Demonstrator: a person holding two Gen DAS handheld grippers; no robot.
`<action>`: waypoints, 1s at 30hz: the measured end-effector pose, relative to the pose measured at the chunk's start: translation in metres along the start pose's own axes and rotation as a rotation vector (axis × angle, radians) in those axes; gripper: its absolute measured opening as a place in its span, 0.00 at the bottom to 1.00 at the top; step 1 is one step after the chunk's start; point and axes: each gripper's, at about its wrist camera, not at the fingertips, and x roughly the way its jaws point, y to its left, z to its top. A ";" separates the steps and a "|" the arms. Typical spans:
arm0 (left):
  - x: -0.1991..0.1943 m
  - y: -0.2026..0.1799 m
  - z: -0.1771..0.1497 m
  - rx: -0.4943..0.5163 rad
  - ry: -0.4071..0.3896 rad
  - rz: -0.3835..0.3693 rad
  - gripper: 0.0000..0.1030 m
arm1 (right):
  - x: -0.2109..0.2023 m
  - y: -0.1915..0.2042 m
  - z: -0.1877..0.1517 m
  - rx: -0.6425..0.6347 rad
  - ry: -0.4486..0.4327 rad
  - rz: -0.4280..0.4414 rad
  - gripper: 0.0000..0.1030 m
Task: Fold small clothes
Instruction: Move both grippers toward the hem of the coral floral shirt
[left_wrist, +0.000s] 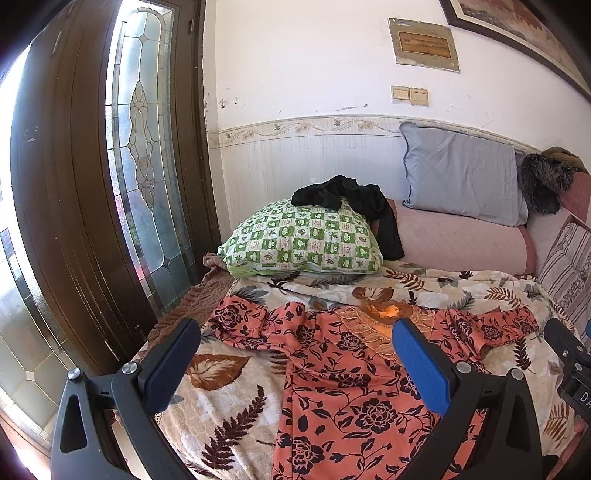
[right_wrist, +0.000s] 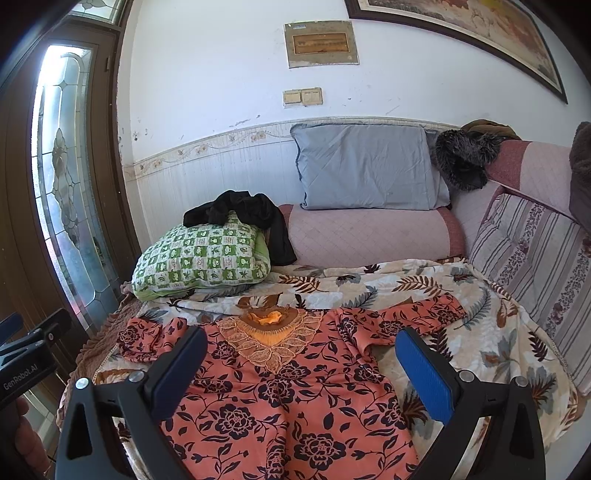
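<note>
At the far left stands a dark brown wooden door with tall leaded, frosted glass panels that let daylight in. Beside it rises a white plaster wall, scuffed, with a floral border strip above ribbed white panelling. A beige double light switch sits on it.

Below lies the bed, covered by a plush cream blanket printed with brown and grey leaves. On its left end rests a puffy green-and-white checked pillow with a crumpled black garment draped over it. Further right, a smooth grey-blue pillow leans on a quilted pink bolster.

The salmon-orange blouse with black flower print and a lace-trimmed neckline lies spread flat on the blanket, sleeves out to both sides.

The left gripper hovers over the blouse's left half, jaws spread wide, holding nothing. The right gripper hangs above its chest, also wide apart and empty.
</note>
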 end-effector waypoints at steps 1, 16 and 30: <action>0.000 0.000 0.000 0.000 0.000 0.000 1.00 | 0.000 0.000 0.000 0.000 0.000 -0.001 1.00; 0.002 -0.007 0.001 0.010 0.005 -0.003 1.00 | 0.008 -0.005 -0.005 0.014 0.005 -0.009 1.00; 0.031 -0.017 0.004 0.038 0.033 0.008 1.00 | 0.040 -0.011 -0.005 0.076 0.009 0.017 1.00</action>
